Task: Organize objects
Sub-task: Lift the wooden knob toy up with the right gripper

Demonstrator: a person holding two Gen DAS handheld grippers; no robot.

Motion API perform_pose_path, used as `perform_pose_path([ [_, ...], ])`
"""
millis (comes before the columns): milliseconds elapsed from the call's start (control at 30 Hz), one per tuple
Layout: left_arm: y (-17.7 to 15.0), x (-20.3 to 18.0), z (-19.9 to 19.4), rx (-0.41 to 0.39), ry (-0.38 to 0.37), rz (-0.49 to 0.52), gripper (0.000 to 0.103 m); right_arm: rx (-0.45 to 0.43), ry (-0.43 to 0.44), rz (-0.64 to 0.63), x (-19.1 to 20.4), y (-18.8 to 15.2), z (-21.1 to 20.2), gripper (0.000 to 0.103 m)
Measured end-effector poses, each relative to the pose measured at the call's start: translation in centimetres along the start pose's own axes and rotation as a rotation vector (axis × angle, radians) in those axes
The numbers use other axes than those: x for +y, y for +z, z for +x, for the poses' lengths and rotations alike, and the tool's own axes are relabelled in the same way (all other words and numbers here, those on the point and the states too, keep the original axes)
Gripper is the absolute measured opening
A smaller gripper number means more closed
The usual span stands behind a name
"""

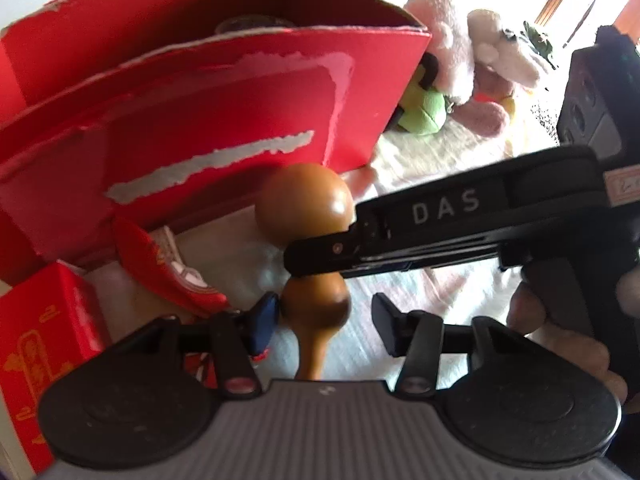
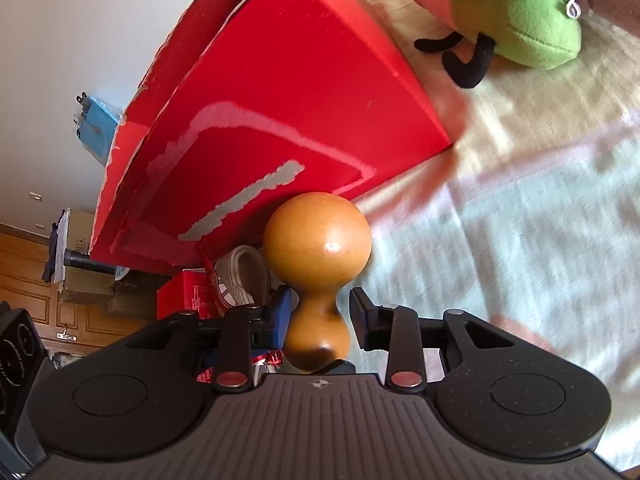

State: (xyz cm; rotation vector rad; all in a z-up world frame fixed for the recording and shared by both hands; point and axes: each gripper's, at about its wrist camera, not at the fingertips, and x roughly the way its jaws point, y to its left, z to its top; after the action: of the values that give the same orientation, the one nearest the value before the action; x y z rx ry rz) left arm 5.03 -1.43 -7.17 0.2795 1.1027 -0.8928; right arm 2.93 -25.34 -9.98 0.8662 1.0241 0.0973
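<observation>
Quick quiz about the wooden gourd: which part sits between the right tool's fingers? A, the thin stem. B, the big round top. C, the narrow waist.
C: in the right wrist view the right tool straddles the narrow waist of the wooden gourd, with the big bulb beyond its fingers.

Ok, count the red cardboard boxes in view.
2: a large torn red cardboard box behind the brown gourd, a small gold-printed red box left of it. More may be hidden.
</observation>
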Motion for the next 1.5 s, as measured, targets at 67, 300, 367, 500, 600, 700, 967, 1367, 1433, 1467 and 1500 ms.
perform_pose_path([
  [67,0.2,0.0,0.4,0.010,0.002,-0.014,0.049,0.003,0.004,0.001,-0.3,0.2,-0.2,0.034],
  [300,0.8,-0.3,1.3,0.028,0.038,-0.062,0.048,0.069,0.042,-0.023,-1.4,1.3,-0.2,0.035],
  [367,1.0,-0.5,1.5,0.029,0.050,-0.078,0.048,0.093,0.054,-0.030,-1.6,1.7,0.0,0.034],
  [500,1.8,-0.9,2.0,0.033,0.069,-0.112,0.046,0.143,0.066,-0.072,-1.9,2.6,0.1,0.034],
  [600,2.4,-1.4,2.3,0.044,0.073,-0.130,0.042,0.184,0.072,-0.110,-2.0,3.3,0.1,0.033],
  [700,3.2,-2.6,3.0,0.049,0.068,-0.146,0.042,0.217,0.076,-0.162,-2.1,3.7,-0.3,0.032],
  [967,3.4,-4.4,2.2,0.034,0.079,-0.158,0.042,0.284,0.141,-0.294,-1.8,4.4,-0.9,0.030],
  [1367,2.6,-4.3,-0.7,0.005,0.125,-0.201,0.042,0.368,0.319,-0.431,-0.8,4.5,-1.8,0.030],
  [1433,2.0,-4.5,-1.4,-0.003,0.137,-0.214,0.042,0.370,0.355,-0.454,-0.3,4.3,-2.0,0.031],
  [1467,2.0,-4.6,-1.7,-0.007,0.144,-0.223,0.042,0.373,0.376,-0.465,0.0,4.2,-2.1,0.031],
  [1500,2.0,-4.9,-1.8,-0.011,0.152,-0.229,0.042,0.375,0.395,-0.473,0.2,4.1,-2.2,0.031],
])
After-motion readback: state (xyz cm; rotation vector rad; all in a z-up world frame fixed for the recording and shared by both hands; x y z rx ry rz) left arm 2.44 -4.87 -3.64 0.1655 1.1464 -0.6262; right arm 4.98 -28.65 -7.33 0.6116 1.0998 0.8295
